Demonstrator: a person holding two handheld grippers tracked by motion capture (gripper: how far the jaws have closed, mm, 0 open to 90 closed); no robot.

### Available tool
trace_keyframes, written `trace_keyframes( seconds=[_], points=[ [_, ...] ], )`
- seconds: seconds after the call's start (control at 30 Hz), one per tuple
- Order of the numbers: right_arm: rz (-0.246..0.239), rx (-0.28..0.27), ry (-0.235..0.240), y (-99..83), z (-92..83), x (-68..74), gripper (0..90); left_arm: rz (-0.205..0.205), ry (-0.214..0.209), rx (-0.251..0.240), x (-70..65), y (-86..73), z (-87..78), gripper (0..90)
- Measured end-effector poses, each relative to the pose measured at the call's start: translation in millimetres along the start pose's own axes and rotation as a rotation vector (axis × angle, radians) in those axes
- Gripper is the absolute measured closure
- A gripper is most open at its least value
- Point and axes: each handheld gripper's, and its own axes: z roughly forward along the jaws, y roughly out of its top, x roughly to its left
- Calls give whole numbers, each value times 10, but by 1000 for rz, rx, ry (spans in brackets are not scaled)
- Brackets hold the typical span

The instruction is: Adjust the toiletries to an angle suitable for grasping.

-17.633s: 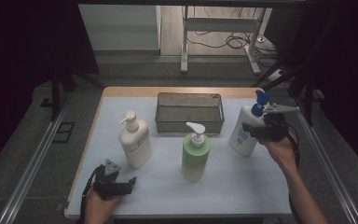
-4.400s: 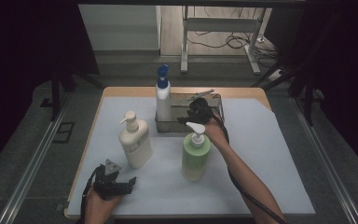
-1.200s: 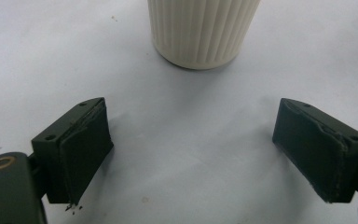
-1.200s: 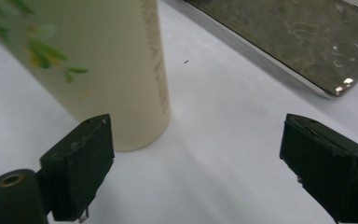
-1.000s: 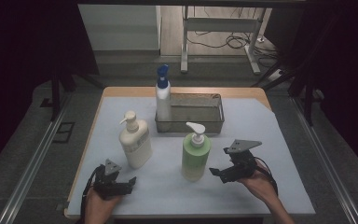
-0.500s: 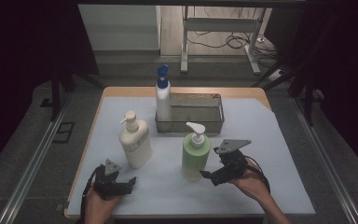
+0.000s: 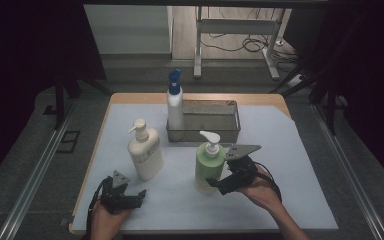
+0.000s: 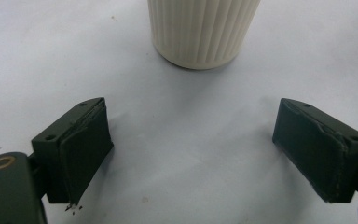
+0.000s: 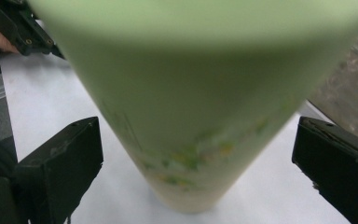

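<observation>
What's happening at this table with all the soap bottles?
A person holds a gripper in each hand. The right gripper is open around the green pump bottle, jaws on either side, not yet closed. The left gripper rests open near the cream bottle. A blue-capped bottle already stands in the metal basket.

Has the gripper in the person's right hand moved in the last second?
Yes. In the high view the right gripper has slid left toward the green pump bottle, which has stayed put; its open jaws now flank the bottle's base.
</observation>
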Motion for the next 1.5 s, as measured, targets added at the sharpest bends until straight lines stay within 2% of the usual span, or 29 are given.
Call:
trace_keyframes(
  seconds=[0.13,0.6,0.73,1.03,1.5],
  points=[
    [0,-18,-1,54,20,14,45,1,0,1,1,1,0,107],
    [-4,-13,-18,129,172,42,106,0,0,1,1,0,0,107],
    [-5,-12,-28,126,162,57,115,0,0,0,1,0,0,107],
    [27,11,-59,161,156,84,121,1,0,1,2,1,-1,107],
    [45,-9,-110,374,75,-27,123,0,0,1,1,1,0,107]
  ],
)
